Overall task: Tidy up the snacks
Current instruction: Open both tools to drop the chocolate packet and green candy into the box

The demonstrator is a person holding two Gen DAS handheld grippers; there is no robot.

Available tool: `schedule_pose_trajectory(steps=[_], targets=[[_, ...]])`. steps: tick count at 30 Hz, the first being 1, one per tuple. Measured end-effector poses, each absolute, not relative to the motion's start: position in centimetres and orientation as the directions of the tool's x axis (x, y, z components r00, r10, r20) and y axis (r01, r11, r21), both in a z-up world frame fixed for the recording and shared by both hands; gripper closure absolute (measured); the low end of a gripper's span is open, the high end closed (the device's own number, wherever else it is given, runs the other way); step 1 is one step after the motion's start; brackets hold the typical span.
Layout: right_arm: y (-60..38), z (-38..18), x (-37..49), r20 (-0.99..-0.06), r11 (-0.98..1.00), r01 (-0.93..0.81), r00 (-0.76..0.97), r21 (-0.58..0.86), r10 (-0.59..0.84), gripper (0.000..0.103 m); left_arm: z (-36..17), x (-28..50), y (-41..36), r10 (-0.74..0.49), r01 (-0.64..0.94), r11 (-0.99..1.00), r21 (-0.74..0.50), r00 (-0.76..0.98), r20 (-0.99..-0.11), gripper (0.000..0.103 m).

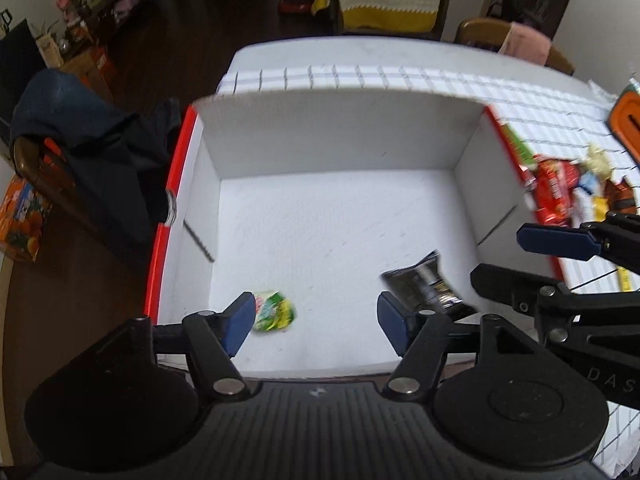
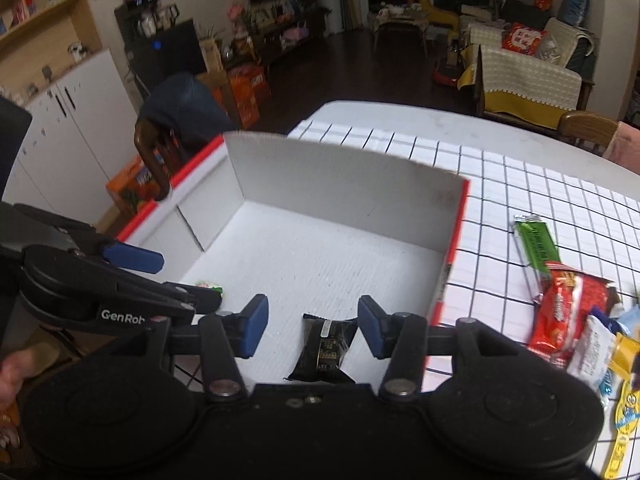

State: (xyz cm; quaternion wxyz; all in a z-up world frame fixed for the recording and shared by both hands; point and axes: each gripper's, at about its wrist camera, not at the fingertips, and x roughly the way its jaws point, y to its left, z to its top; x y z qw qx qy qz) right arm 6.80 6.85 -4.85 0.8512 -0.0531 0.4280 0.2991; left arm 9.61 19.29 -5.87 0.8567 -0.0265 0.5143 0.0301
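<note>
Two snacks lie inside the white box (image 2: 340, 184): green packet (image 1: 275, 311) and black packet (image 2: 326, 350). Left gripper (image 1: 316, 322) and right gripper (image 2: 313, 330) stand apart, gripping nothing. Remaining snack pile (image 2: 568, 320) (on the checked cloth) awaits sorting.

Dark jacket (image 1: 80, 136) draped over wooden chair (image 2: 150, 160) left of table; orange carton (image 1: 22, 216) on floor; sofa w/ cream throw (image 2: 528, 76) in bkgd.
</note>
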Motion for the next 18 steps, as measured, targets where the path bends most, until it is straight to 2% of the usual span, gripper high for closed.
schedule_pose_trajectory(steps=[4, 6, 12, 18], targets=[[5.3, -3.5, 6.0, -0.734, 0.824, -0.536, 0.483, 0.183, 0.477, 0.046, -4.2, 8.8, 18.0, 0.007, -0.056, 0.998, -0.026, 0.52, -0.854, 0.031], [4.5, -2.9, 5.7, -0.72, 0.828, -0.526, 0.496, 0.194, 0.485, 0.038, -3.4, 8.5, 17.3, -0.005, -0.038, 0.999, -0.03, 0.538, -0.843, 0.031], [1.4, -1.1, 4.7, -0.68, 0.848, -0.484, 0.548, 0.218, 0.487, 0.025, -1.8, 7.7, 14.7, -0.032, 0.017, 0.999, -0.027, 0.589, -0.807, 0.026], [-2.8, -0.2, 4.3, -0.655, 0.868, -0.437, 0.588, 0.235, 0.474, 0.016, -0.9, 7.4, 11.9, -0.06, 0.043, 0.998, -0.042, 0.62, -0.783, 0.021]])
